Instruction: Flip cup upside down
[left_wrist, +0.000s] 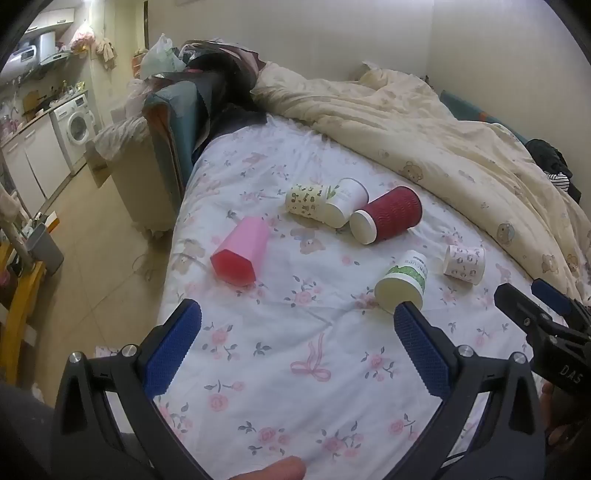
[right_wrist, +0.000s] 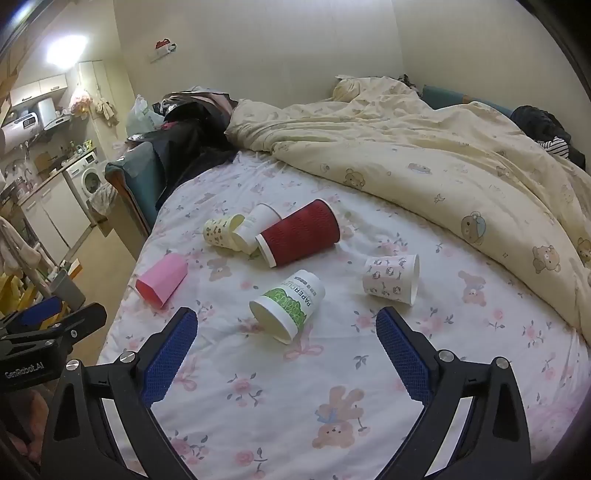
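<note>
Left gripper (left_wrist: 295, 332): spread wide, holding nothing.
Right gripper (right_wrist: 286, 336): spread, green-print cup (right_wrist: 288, 304) at twelve o'clock.
Clutter: red cup (right_wrist: 299, 232), pink cup (right_wrist: 162, 278), quilt (right_wrist: 424, 158) beyond.

The left gripper (left_wrist: 297, 345) is wide open and holds nothing. The right gripper (right_wrist: 286, 345) is wide open too, side by side with it.

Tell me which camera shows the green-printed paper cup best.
The right wrist view: the green-printed cup lies on its side mid-frame between the open fingers, lettering and mouth unobstructed. In the left wrist view the same cup is smaller, its rim partly behind a blue finger pad.
</note>
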